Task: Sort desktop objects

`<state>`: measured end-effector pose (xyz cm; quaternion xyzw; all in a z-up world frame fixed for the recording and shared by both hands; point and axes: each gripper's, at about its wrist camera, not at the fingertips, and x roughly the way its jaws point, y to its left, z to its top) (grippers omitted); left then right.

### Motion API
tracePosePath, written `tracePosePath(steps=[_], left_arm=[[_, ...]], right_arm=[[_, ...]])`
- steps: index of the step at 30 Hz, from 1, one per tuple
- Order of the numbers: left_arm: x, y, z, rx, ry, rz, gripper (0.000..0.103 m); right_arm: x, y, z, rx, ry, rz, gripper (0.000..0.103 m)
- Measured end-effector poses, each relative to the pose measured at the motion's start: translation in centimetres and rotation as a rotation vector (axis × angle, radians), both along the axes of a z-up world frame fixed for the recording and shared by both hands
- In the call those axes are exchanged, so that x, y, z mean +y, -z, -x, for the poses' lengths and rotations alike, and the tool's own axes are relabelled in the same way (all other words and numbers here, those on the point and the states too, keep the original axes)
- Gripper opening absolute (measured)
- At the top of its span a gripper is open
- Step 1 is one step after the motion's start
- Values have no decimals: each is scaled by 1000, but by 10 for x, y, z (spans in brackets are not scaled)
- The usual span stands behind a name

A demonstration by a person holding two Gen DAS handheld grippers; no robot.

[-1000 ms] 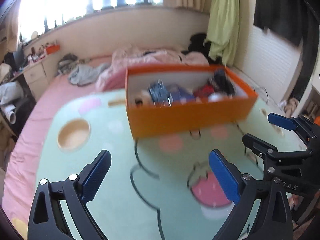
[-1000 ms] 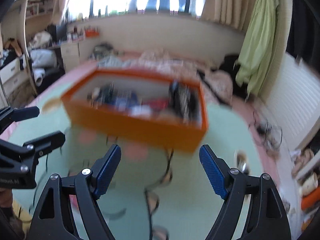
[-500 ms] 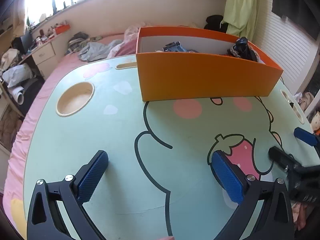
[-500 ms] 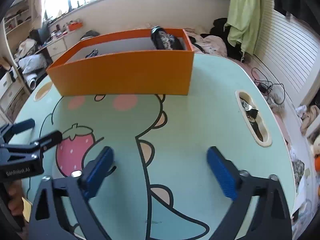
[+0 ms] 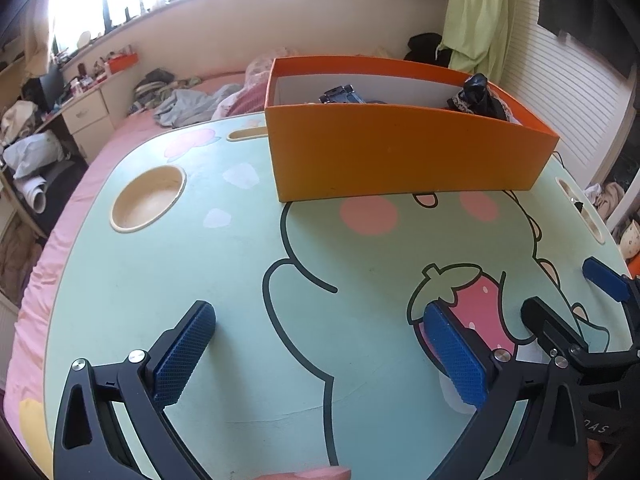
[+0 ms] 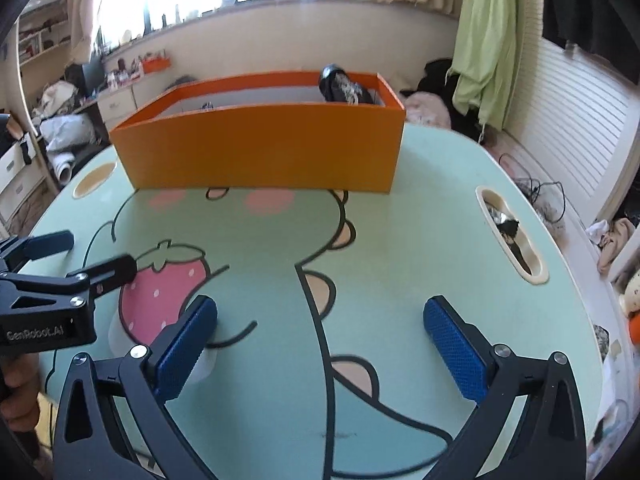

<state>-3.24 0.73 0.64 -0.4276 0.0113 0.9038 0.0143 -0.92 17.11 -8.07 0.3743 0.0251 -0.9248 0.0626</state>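
Note:
An orange box [image 5: 400, 152] stands at the far side of the mint-green cartoon table [image 5: 240, 264]. Above its rim show a blue toy [image 5: 344, 95] and a black lacy item [image 5: 478, 96]; the rest of its contents is hidden. My left gripper [image 5: 320, 344] hovers low over the table, open, nothing between its blue pads. My right gripper [image 6: 320, 344] is open and empty too, over the dinosaur print. Each shows in the other's view: the right gripper [image 5: 572, 296] at the right edge, the left gripper [image 6: 86, 256] at the left. The orange box [image 6: 264, 148] lies ahead of both.
A round cup recess [image 5: 148, 198] is sunk into the table's left side. A long slot [image 6: 510, 236] near the right edge holds small dark bits. Around the table are a pink bed with clothes [image 5: 180, 100], a desk [image 5: 84, 116] and a green curtain [image 6: 484, 52].
Both grippers have sunk closer to the tabletop, so the box's front wall now hides most of its contents. The right jaws have spread wider. The blur is gone.

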Motion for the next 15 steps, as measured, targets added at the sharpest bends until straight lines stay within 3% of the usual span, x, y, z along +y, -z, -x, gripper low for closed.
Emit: tracePosePath(steps=[15], left_arm=[[1,1,0,3,-1,1,103]], right_arm=[[-3,-1,1,0,2,1,103]])
